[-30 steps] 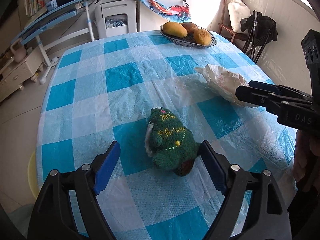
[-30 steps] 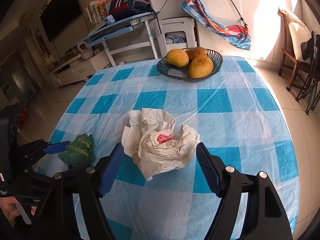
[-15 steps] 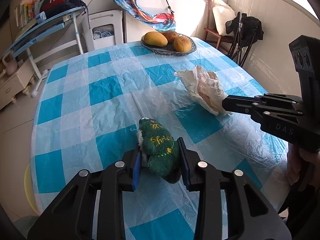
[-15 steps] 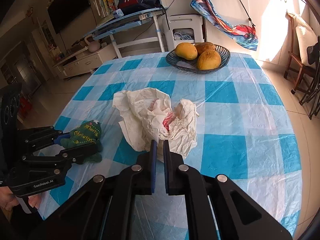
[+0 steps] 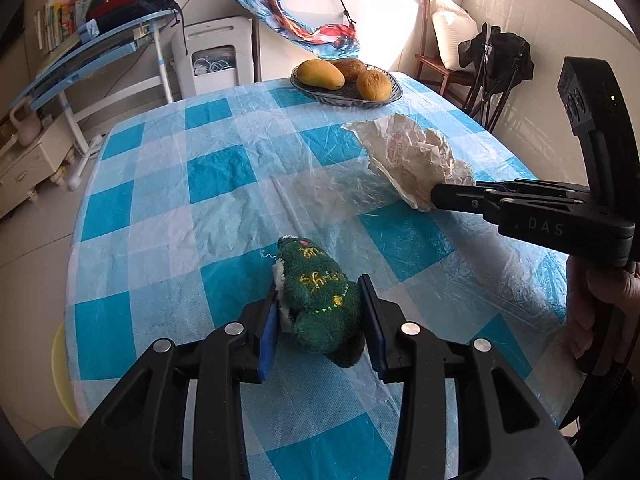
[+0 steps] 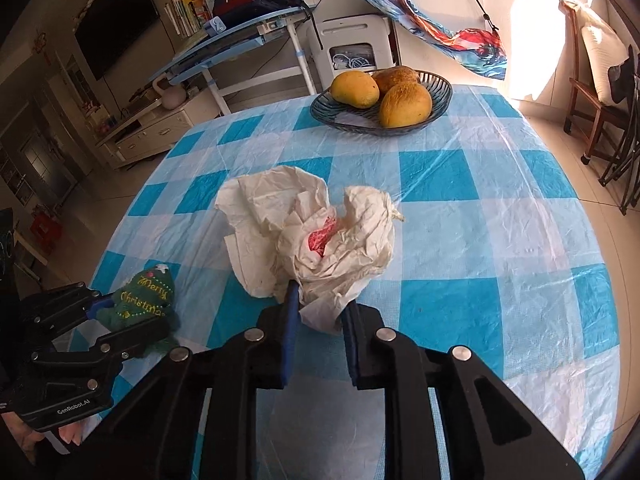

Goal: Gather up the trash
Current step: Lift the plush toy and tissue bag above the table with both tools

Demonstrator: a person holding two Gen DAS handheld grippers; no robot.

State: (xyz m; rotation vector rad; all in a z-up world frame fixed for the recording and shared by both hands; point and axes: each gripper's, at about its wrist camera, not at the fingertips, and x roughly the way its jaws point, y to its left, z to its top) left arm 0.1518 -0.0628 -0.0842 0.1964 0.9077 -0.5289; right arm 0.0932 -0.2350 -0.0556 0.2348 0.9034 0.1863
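A green knitted Christmas-tree toy [image 5: 320, 300] with yellow "Merry Christmas" stitching is clamped between the pads of my left gripper [image 5: 320, 320], just above the blue-checked tablecloth [image 5: 208, 184]; it also shows in the right wrist view [image 6: 146, 296]. A crumpled white paper wrapper [image 6: 316, 232] with a red patch inside is pinched at its near edge by my right gripper [image 6: 318, 308]. In the left wrist view the wrapper [image 5: 408, 160] hangs from the right gripper's tips [image 5: 436, 196], lifted off the cloth.
A dark bowl [image 6: 436, 96] with three mangoes stands at the table's far edge. A blue desk [image 6: 240, 40], a white appliance [image 6: 352, 52] and a low cabinet [image 6: 148, 132] stand beyond the table. Chairs [image 6: 592, 112] stand at the right.
Both grippers closed from open: the left on the green toy, the right on the wrapper's near edge. Both have since lifted their loads slightly, and the wrapper bunched up.
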